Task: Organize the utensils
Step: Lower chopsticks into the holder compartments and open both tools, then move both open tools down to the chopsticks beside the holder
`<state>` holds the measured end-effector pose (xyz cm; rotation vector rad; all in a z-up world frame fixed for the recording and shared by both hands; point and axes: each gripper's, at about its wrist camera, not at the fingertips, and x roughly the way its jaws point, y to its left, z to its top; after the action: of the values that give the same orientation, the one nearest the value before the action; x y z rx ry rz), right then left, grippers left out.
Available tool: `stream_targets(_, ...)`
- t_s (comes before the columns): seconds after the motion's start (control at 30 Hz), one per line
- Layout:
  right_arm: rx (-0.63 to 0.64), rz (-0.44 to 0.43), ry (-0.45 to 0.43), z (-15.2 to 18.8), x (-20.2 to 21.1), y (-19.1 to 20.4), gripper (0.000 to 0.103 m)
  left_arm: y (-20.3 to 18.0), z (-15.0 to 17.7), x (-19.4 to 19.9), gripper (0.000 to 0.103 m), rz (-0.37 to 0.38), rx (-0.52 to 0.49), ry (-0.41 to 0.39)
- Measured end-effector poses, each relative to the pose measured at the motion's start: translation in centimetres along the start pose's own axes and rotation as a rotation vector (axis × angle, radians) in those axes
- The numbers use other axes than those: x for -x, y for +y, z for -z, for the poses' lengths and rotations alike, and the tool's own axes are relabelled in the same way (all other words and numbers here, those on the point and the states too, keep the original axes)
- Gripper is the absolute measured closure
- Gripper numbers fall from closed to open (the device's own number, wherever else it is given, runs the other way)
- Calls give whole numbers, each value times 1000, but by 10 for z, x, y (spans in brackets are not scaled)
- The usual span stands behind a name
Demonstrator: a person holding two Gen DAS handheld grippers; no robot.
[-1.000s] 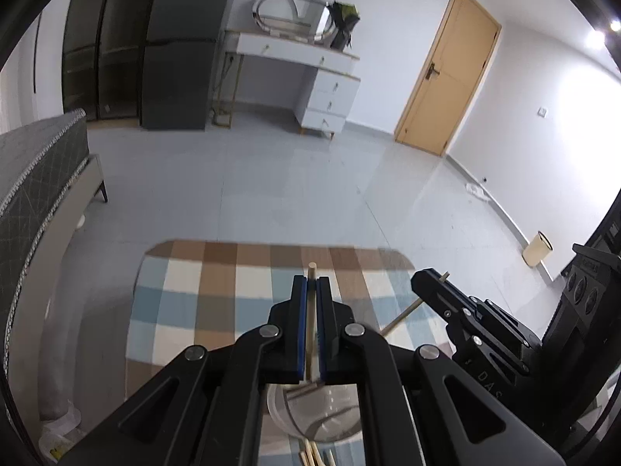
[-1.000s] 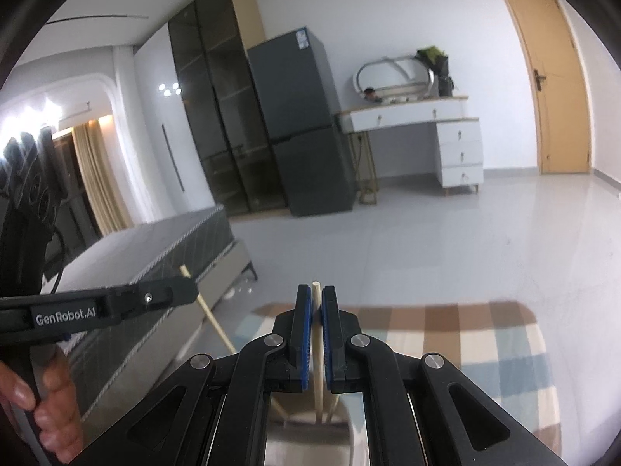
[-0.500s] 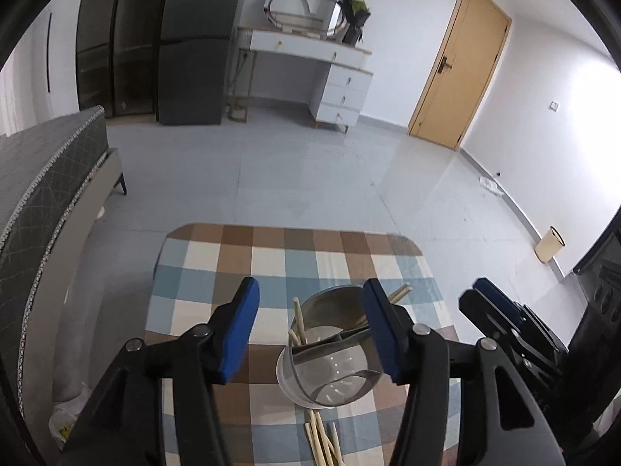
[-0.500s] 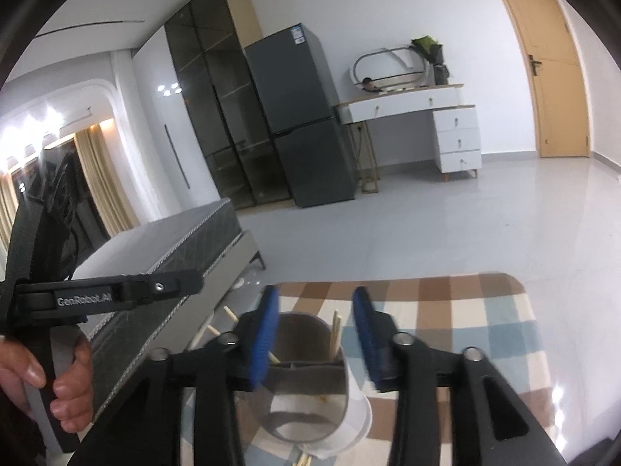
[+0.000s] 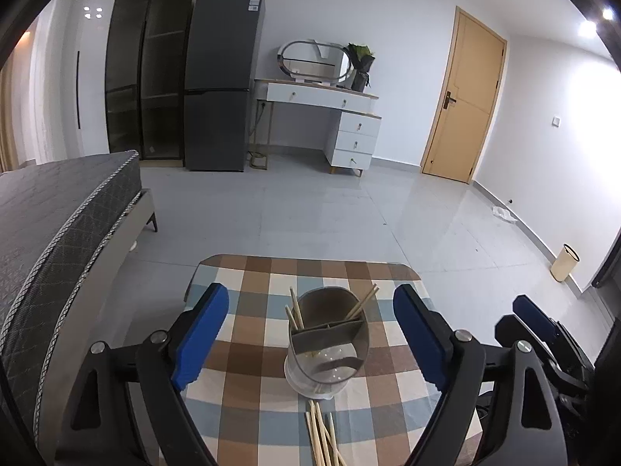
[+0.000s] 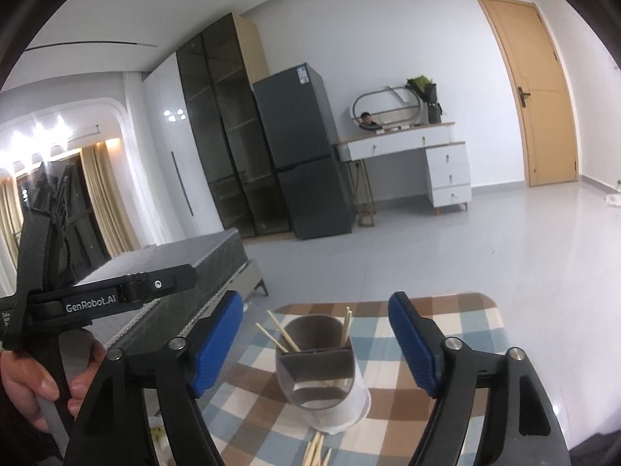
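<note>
Both grippers hang above the checked table (image 5: 256, 353) with nothing between their pads. The left gripper (image 5: 310, 334) has its jaws wide apart, having just been opening, and the right gripper (image 6: 315, 343) likewise has just been opening and stands wide. The holder (image 5: 328, 343), a grey divided cup in a pale base, stands upright mid-table. A few chopsticks (image 5: 295, 308) lean out of its far compartments, some to the left rim, others to the right. A loose bundle (image 5: 320, 435) lies flat on the cloth just in front of the holder, touching or nearly touching its base.

The holder looks light and tall, so a pad clipping a leaning stick or the rim on the way down could probably tip it or shove it across the cloth. The bundle lies in a tight, crossing fan; a grab there may take several sticks at once or scatter them. Thin round sticks flat on cloth may also roll out of the pads.

The near end of the bundle is cut off by the bottom edge in both views, so its count is unclear. The holder's near compartment looks empty, but glare on the clear front muddies it. The table's near edge is hidden behind the gripper bodies.
</note>
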<state>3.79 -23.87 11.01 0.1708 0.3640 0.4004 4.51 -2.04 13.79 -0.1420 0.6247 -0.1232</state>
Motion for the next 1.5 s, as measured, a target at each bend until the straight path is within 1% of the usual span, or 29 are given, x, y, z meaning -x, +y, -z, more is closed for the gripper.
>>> stream_targets(0.03, 2, -2, -7, 0, 6, 2, 23, 0, 1, 1, 17, -4, 4, -2)
stream_targets(0.1, 8, -1, -19, 0, 15, 4, 19, 0, 5, 10, 14, -2, 15, -13)
stream_targets(0.2, 15, -2, -35, 3, 26, 6, 16, 1, 13, 18, 13, -6, 23, -27)
stream_targets(0.37, 13, 2, -26, 16, 39, 11, 13, 0, 29, 30, 13, -32, 15, -37)
stream_targets(0.5, 17, 14, -29, 28, 46, 17, 5, 1, 41, 35, 12, -53, -2, -56)
stream_targets(0.6, 17, 19, -14, 38, 47, 18, 3, 4, 52, 36, 12, -69, -7, -59)
stream_targets(0.77, 15, 27, 7, 61, 51, 19, 1, 9, 70, 29, 12, -73, -4, -50)
stream_targets(0.87, -6, 26, 41, 77, 49, 18, 1, 11, 81, 22, 12, -81, -3, -46)
stream_targets(0.93, -13, 42, 61, 87, 46, 16, 1, 11, 91, 19, 12, -85, -6, -41)
stream_targets(1.0, -27, 54, 85, 99, 42, 11, 1, 13, 99, 17, 12, -92, -4, -32)
stream_targets(1.17, -48, 88, 161, 118, 27, 2, 1, 24, 116, -16, 12, -95, 24, 37)
stream_targets(1.3, -48, 120, 227, 129, 12, -3, 1, 29, 127, -43, 12, -131, -5, 70)
stream_targets(1.33, -48, 126, 249, 132, 6, -4, 1, 32, 130, -43, 12, -133, -3, 77)
stream_targets(1.5, -65, 144, 327, 143, -13, -11, 1, 46, 145, -78, 12, -104, 41, 196)
